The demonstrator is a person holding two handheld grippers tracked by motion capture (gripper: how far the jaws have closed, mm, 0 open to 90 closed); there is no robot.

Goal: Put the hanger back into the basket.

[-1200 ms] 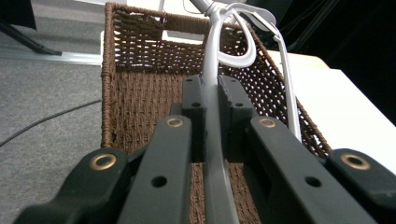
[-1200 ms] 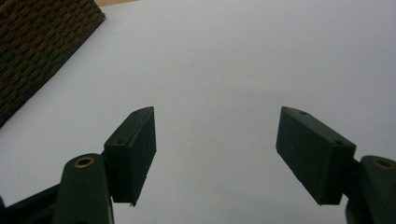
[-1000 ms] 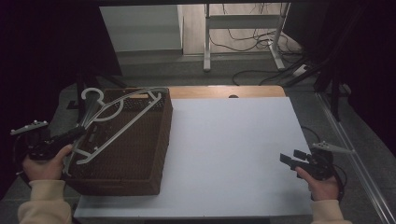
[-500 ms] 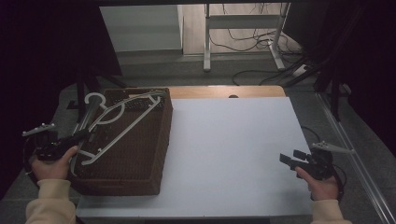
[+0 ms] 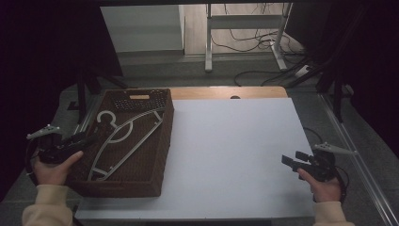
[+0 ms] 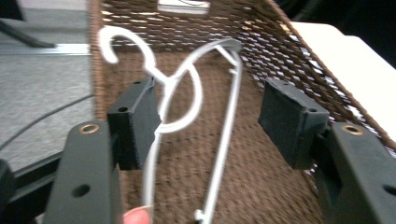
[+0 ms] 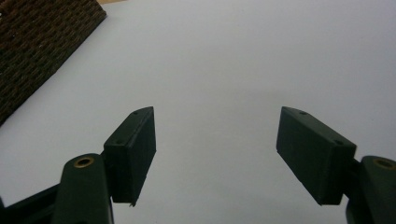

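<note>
Opening left gripper jaws straddle hanger beside basket wall.

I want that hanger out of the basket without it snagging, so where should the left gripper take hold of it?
Probably the neck just below the hook of the hanger, coming from the basket's left rim. The hanger lies flat with its hook toward that side, and the left gripper already has its open fingers around the neck.
</note>
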